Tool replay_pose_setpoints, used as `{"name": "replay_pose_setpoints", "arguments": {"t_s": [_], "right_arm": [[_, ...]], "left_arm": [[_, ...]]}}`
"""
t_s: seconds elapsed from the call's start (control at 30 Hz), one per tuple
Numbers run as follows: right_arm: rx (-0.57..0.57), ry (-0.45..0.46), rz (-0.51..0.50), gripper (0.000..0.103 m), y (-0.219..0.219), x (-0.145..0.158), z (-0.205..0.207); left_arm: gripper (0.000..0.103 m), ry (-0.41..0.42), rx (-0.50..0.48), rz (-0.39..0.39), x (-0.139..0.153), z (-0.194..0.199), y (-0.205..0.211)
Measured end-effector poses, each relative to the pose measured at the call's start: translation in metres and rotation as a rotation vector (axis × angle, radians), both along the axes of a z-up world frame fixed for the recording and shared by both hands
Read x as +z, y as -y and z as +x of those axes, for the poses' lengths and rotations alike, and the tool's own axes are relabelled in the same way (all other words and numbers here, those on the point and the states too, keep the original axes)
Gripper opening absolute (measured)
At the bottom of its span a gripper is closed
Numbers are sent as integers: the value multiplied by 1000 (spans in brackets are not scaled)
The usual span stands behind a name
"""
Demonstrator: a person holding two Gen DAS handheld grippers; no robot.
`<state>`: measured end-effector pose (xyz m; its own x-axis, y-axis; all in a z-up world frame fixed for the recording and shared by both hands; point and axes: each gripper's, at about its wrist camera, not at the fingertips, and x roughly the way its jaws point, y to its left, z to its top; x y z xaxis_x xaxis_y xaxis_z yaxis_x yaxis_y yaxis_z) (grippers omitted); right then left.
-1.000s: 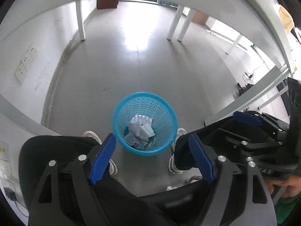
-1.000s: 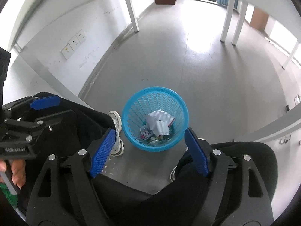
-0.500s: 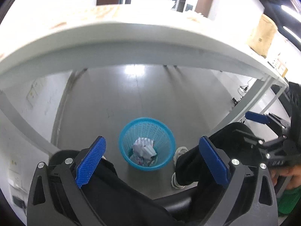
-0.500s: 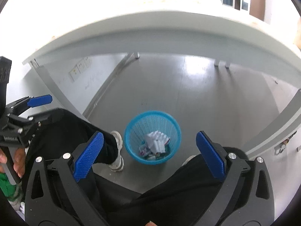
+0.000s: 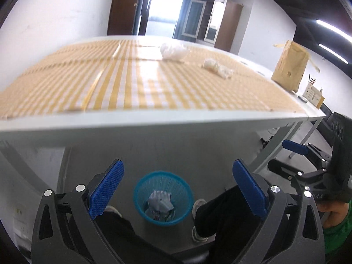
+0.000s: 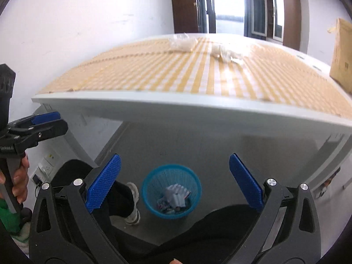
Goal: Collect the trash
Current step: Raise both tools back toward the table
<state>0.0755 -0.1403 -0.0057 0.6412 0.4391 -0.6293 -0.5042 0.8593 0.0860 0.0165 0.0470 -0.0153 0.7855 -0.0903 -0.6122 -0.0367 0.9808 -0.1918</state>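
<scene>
Tongs, left (image 5: pixel 178 189) and right (image 6: pixel 175 181), are hanging spread and empty over bin (image 5: pixel 164 195); wads (image 5: pixel 173 51) are lying on desk (image 5: pixel 154 123).

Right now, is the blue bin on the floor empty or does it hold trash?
Holds trash: the blue bin stands upright with crumpled white paper and colourful scraps inside.

An office room

A long white surface (image 5: pixel 154 121) stands on a gray floor (image 6: pixel 198 145). Wall plugs (image 6: pixel 47 161), a tall cabinet (image 5: pixel 222 26), a brown door (image 6: pixel 183 4) and a pencil holder (image 5: pixel 311 91) show it.
</scene>
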Motion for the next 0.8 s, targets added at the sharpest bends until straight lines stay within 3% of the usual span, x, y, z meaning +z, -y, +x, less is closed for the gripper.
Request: {"name": "replay_pose_setpoints", "arguments": {"t_s": [0.5,0.8], "right_arm": [[-39,78,41,94,4,46,61],[-57,65,39,94,6,56,110]], "left_arm": [[97,91,-2,23,63,55,-1],[97,65,21,13,68,103,-5]]}}
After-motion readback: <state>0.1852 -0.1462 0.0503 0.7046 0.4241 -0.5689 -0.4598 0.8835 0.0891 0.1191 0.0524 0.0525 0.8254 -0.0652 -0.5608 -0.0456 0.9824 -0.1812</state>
